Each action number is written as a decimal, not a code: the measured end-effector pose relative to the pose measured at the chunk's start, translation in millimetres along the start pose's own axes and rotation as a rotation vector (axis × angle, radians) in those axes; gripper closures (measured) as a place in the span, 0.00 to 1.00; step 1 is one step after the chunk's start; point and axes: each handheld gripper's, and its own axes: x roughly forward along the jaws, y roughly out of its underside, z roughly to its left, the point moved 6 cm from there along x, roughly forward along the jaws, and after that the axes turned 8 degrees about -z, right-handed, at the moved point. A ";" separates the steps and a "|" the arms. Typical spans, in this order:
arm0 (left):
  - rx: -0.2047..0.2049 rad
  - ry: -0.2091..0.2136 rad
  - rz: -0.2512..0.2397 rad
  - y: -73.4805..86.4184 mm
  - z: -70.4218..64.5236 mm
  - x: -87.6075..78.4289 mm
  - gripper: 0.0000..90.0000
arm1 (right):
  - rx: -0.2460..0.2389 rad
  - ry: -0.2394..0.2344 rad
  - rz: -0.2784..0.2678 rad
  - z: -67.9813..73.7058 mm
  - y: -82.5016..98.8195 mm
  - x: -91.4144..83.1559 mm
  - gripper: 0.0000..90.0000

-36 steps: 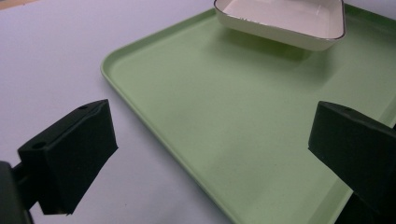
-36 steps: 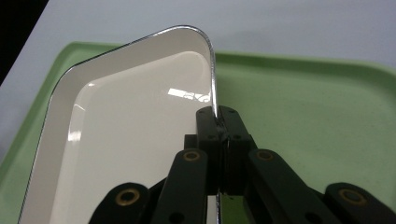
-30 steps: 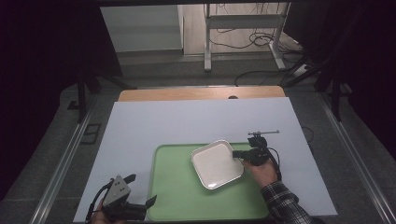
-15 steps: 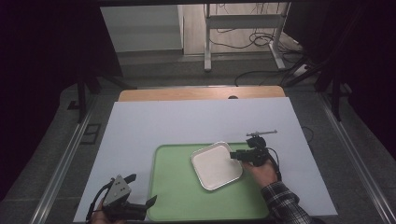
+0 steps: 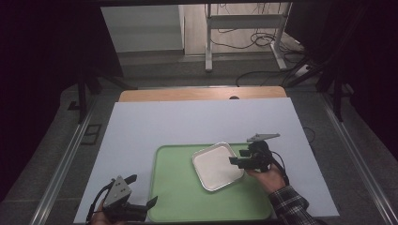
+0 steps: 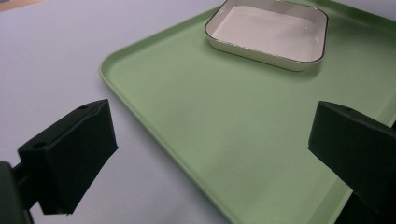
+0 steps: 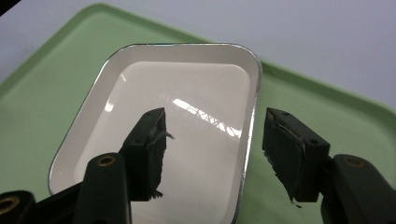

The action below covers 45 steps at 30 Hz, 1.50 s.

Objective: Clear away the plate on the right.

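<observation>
Now, step in hand: release of the white dish (image 5: 217, 166) onto the green tray (image 5: 178, 197); judged nearly finished.
Dish, place: flat on the tray's right half, turned a little askew to the tray's edges; empty, dark thin line around its rim.
Right gripper (image 5: 237, 160): at the dish's right edge; in the right gripper view its jaws straddle the rim, one over the inside, one outside over the tray.
Right fingers, state: jaws have just been opening; now parted about halfway, pads (image 7: 149, 154) clear of the rim, nothing pinched.
Right hand (image 5: 268, 177), pose: forearm in a checked sleeve comes in from lower right; gripper lies near level, pointing left at the dish.
Left gripper (image 5: 143, 206): resting low at the tray's near-left corner, on the white table cover (image 5: 197, 122).
Left fingers, state: jaws wide, nothing between them; the left gripper view looks across the tray edge toward the dish (image 6: 267, 30).
Left hand, pose: low and level, pointing right along the tray's front.
Doing it well (judgement): widen the right jaws a bit more before backing off, so the inner pad does not catch the rim.
Withdrawal (judgement): lift slightly, then pull back to the right; a dragged pad could tip or slide the dish.
Risk (judgement): glossy dish on smooth tray likely slides easily.
</observation>
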 end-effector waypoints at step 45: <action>0.014 0.001 0.007 0.0 -1.6 0.8 0.01 | -0.266 -0.156 0.179 79.1 49.8 -9.5 0.82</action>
